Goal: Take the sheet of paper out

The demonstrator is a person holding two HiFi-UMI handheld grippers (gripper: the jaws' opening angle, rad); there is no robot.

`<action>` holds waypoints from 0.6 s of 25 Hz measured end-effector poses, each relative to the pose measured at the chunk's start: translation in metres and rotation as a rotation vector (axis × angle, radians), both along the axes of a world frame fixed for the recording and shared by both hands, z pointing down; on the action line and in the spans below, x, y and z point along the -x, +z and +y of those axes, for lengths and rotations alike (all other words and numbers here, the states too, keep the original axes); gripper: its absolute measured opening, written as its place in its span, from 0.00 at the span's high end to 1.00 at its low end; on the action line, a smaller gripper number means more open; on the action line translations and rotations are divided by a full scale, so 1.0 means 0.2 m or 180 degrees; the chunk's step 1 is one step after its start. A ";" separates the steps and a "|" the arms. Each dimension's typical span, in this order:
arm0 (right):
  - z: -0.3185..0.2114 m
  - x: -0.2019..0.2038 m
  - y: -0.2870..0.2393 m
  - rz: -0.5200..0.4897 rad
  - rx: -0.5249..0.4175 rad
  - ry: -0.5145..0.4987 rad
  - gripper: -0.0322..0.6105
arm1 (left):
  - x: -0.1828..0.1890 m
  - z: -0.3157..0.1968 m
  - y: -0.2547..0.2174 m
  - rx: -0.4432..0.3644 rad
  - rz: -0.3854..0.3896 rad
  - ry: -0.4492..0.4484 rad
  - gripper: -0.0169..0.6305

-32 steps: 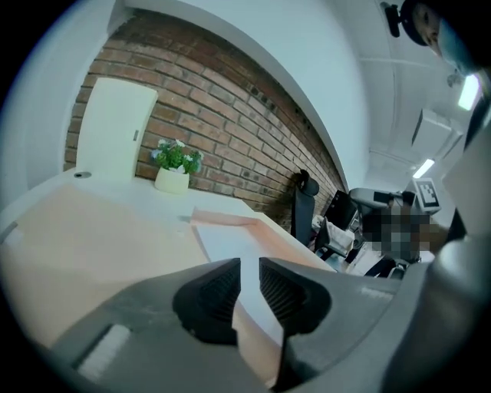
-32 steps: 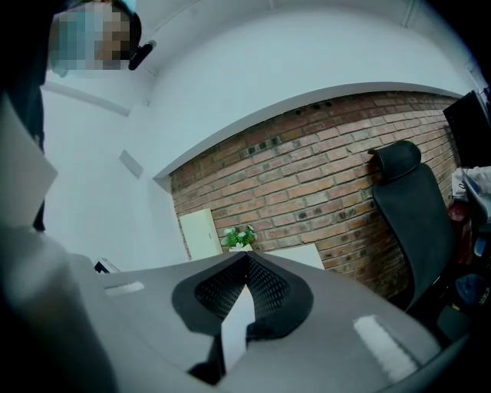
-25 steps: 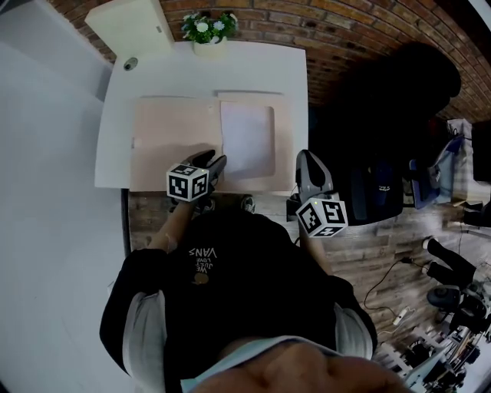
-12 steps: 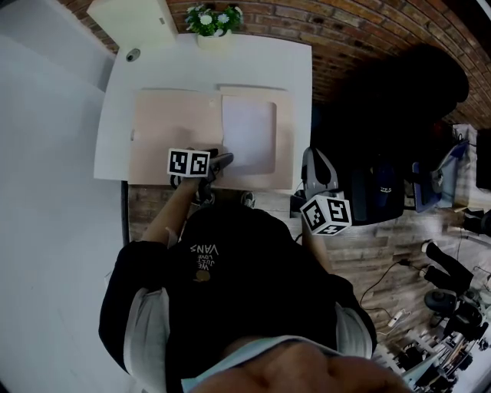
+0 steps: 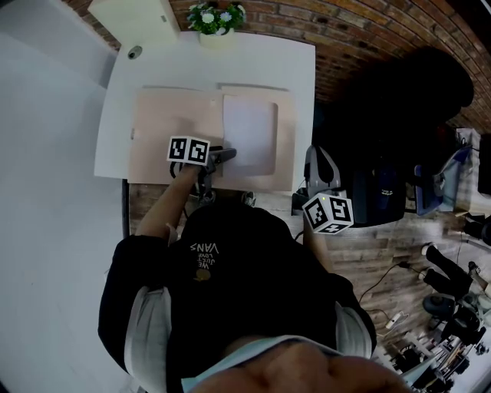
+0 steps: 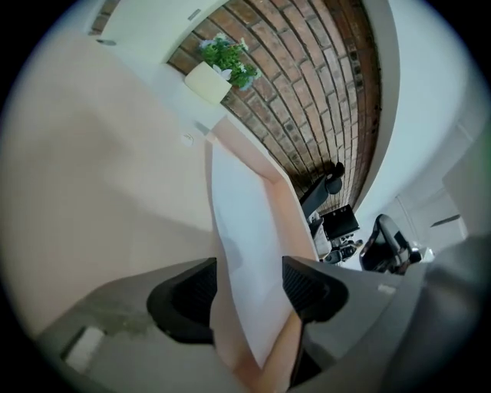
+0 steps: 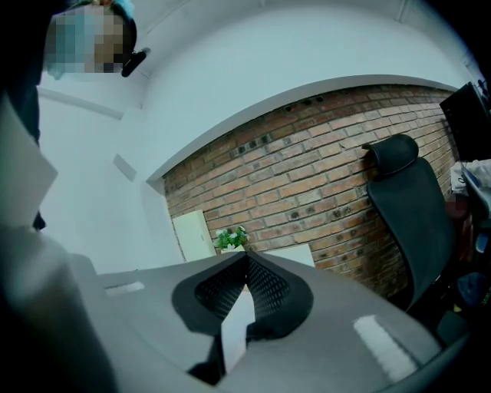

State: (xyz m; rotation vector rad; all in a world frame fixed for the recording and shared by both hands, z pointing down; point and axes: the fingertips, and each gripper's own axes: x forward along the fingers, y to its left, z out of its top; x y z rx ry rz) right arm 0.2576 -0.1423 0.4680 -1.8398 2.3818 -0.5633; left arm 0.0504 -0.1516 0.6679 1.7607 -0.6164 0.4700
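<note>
An open pink folder [image 5: 173,123] lies on the white table [image 5: 295,65], with a white sheet of paper [image 5: 249,134] on its right half. My left gripper [image 5: 225,156] is at the folder's near edge, by the sheet's near left corner. In the left gripper view its jaws stand wide open, having just been opening. The sheet [image 6: 245,222] shows between the ribbed pads [image 6: 307,285], and neither pad presses on it. My right gripper [image 5: 317,153] hangs off the table's right side, shut [image 7: 245,259] and empty.
A potted plant [image 5: 217,19] and a cream box [image 5: 134,17] stand at the table's far edge, with a small round object [image 5: 135,52] near the far left corner. A black office chair [image 5: 406,84] is to the right. Cables and gear lie on the wood floor [image 5: 430,307].
My left gripper has moved away from me and to the right, up to the sheet's near left corner, and has rolled. The right gripper has hardly moved.
</note>
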 end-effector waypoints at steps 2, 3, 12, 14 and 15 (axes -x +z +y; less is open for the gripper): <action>-0.01 -0.01 0.00 -0.0001 0.0001 0.0005 0.95 | 0.01 0.00 0.00 0.0093 0.0079 -0.0031 0.57; -0.01 -0.01 0.00 -0.0001 0.0003 0.0009 0.95 | 0.01 0.00 0.00 0.0130 0.0111 -0.0036 0.57; 0.00 -0.03 0.02 -0.0007 0.0030 0.0057 0.95 | -0.02 -0.01 0.00 0.0324 0.0376 -0.0033 0.57; 0.00 -0.03 0.02 -0.0008 0.0034 0.0058 0.95 | -0.03 -0.01 -0.01 0.0371 0.0457 -0.0026 0.57; 0.00 -0.04 0.02 -0.0009 0.0037 0.0060 0.95 | -0.04 -0.01 -0.01 0.0393 0.0493 -0.0019 0.57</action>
